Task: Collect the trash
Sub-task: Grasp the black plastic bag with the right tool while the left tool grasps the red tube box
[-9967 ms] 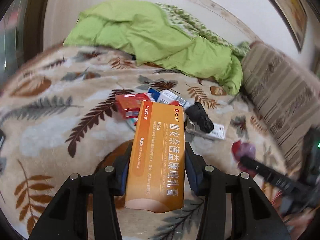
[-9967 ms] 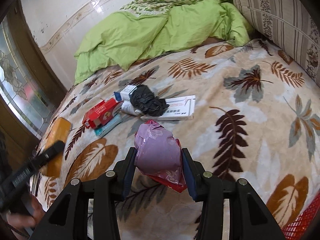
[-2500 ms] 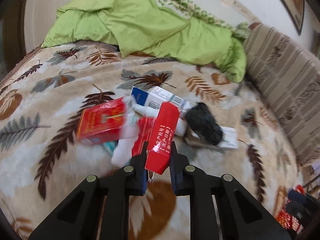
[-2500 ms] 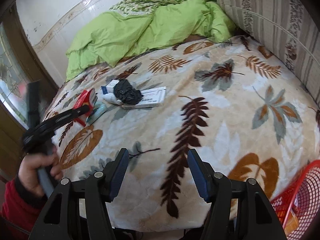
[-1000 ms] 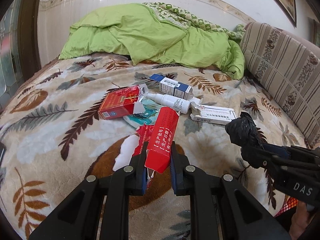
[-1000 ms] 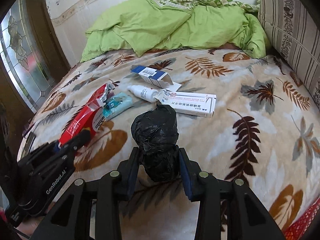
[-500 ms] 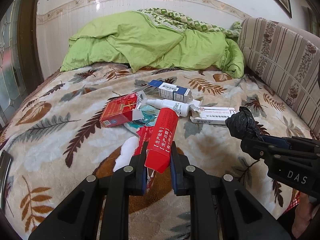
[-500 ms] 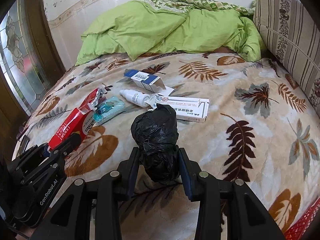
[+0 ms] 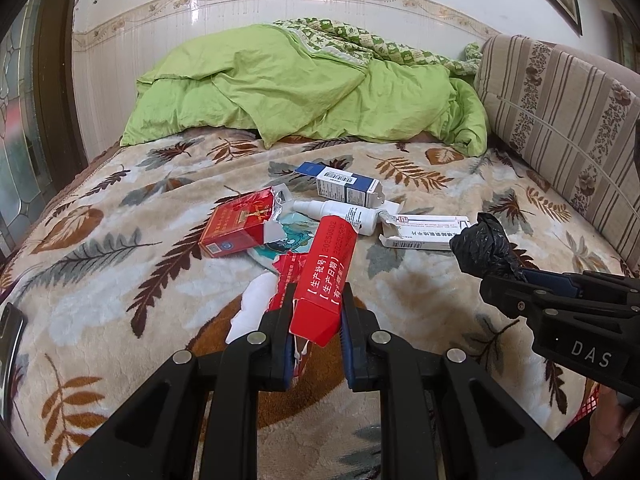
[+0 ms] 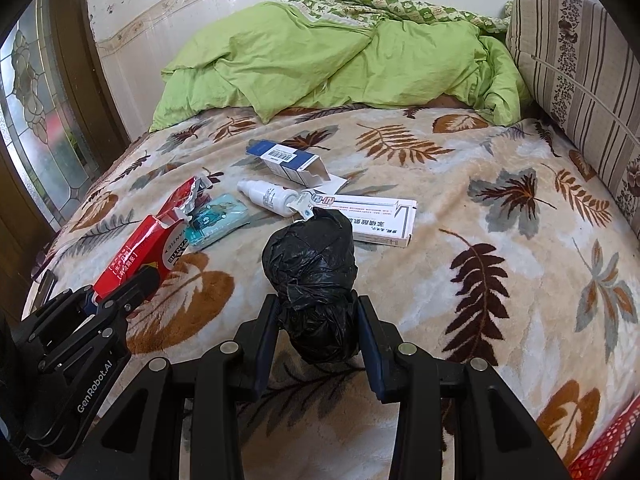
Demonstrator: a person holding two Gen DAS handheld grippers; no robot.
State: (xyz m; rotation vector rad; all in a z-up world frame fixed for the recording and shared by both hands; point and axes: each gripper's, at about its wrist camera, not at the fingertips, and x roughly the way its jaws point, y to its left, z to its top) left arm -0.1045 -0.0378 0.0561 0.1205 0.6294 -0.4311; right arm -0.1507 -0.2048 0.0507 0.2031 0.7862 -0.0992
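My left gripper [image 9: 316, 312] is shut on a torn red carton [image 9: 326, 276] and holds it above the leaf-patterned bed blanket [image 9: 120, 280]. My right gripper [image 10: 316, 320] is shut on a knotted black plastic bag [image 10: 312, 264], also above the blanket. Each gripper shows in the other's view: the right gripper [image 9: 496, 276] with the bag, the left gripper [image 10: 116, 292] with the carton. Trash lies on the bed beyond: a red cigarette pack [image 9: 236, 228], a blue-white box [image 9: 344, 186], a white spray bottle [image 9: 340, 214], a long white box [image 9: 424, 236], a teal packet [image 10: 216, 220].
A green duvet [image 9: 304, 92] is heaped at the far end of the bed. A striped cushion [image 9: 560, 120] lines the right side. A red mesh basket [image 10: 604, 448] sits off the bed's near right corner. A stained-glass door [image 10: 44, 120] stands at left.
Both grippers, each still holding its item, have drawn back a little from the pile. The trash on the bed has not moved.
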